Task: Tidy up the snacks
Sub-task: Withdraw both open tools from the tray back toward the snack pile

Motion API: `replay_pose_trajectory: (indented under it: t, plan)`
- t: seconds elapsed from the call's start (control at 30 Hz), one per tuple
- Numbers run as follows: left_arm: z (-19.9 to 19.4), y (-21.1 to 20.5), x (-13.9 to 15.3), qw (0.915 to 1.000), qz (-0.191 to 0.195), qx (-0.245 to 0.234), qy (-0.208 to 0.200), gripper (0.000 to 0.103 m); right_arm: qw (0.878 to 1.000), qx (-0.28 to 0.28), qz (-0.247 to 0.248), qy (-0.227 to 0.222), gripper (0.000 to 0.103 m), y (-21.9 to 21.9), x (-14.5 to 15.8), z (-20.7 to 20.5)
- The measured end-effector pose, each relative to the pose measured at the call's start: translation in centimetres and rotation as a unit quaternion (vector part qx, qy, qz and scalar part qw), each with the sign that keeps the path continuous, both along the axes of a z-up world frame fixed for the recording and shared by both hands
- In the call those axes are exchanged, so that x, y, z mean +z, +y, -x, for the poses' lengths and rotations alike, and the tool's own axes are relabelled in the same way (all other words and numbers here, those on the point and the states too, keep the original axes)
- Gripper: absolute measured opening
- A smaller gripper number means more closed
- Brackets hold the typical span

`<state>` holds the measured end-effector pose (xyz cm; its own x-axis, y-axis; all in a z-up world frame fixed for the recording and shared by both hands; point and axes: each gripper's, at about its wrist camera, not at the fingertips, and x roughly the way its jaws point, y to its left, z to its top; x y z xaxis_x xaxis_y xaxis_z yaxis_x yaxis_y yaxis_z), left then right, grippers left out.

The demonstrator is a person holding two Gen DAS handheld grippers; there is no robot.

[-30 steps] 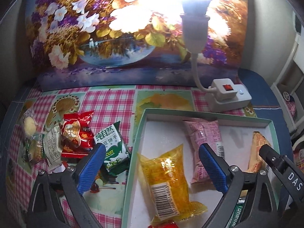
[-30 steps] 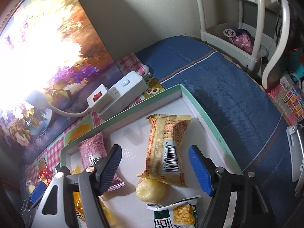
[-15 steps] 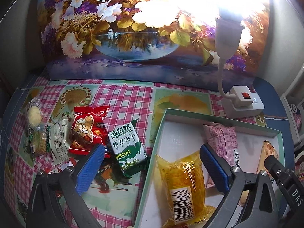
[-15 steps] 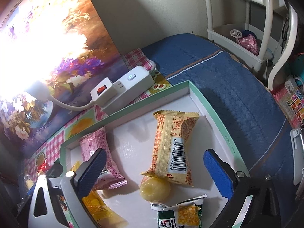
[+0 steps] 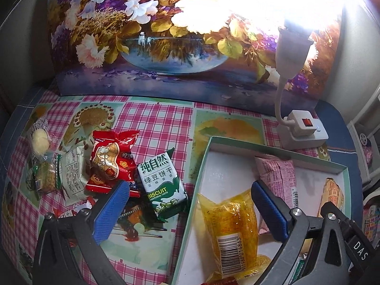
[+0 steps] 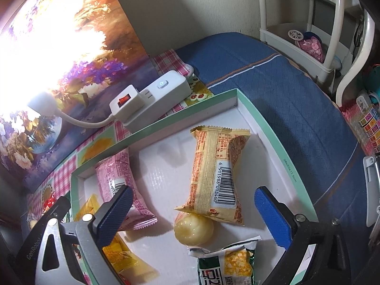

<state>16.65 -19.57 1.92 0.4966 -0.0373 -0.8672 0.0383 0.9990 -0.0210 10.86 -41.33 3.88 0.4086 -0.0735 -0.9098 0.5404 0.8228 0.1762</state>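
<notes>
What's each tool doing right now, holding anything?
Left tool: open, holding nothing, straddling the box's left wall.
Right tool: open wide, holding nothing, above the orange snack packet.

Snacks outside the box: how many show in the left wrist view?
5, left of the box: round cake farthest left, bar below it, white packet, red packet, green biscuits nearest the box. The left gripper may hide more.

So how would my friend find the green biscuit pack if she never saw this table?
Start at the shallow green-rimmed box on the checked tablecloth. Just outside its left wall lies a loose pile of snacks. The biscuit pack is nearest the box, beside the red peanut packet: the only green-and-white one, printed BISCUIT.
</notes>
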Motion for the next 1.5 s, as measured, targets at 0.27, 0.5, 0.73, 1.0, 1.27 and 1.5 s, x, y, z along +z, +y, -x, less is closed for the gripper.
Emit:
replay_pose_trajectory:
  t: [0.27,0.5,0.73,1.0,1.27,1.5]
  plan:
    - [0.0,1.0,0.0,0.9995,-0.011,-0.023,0.018,0.102,1.000,0.003,0.006,-0.001,0.103,1.0,1.5,0.0]
    - [-0.2,3.9,1.3,0.9994,-0.018,-0.008,0.028,0.102,0.999,0.029,0.018,-0.013,0.103,3.5,3.7,-1.1]
    - [-0.1,8.7,3.2,0.9987,-0.023,0.036,0.026,0.102,0.998,0.064,0.005,-0.018,0.103,7.1,4.9,-2.1]
    - [0.4,15.9,3.7,0.9940,-0.011,0.103,0.036,0.102,0.995,0.096,-0.007,-0.017,0.103,11.4,5.5,-2.5]
    - [2.0,22.7,3.4,0.9845,-0.004,0.169,0.045,0.102,0.991,0.129,-0.021,-0.009,0.103,15.4,5.1,-3.1]
    - [2.7,25.3,2.9,0.9788,0.009,0.198,0.050,0.102,0.981,0.189,-0.030,-0.012,0.103,20.3,4.6,-3.5]
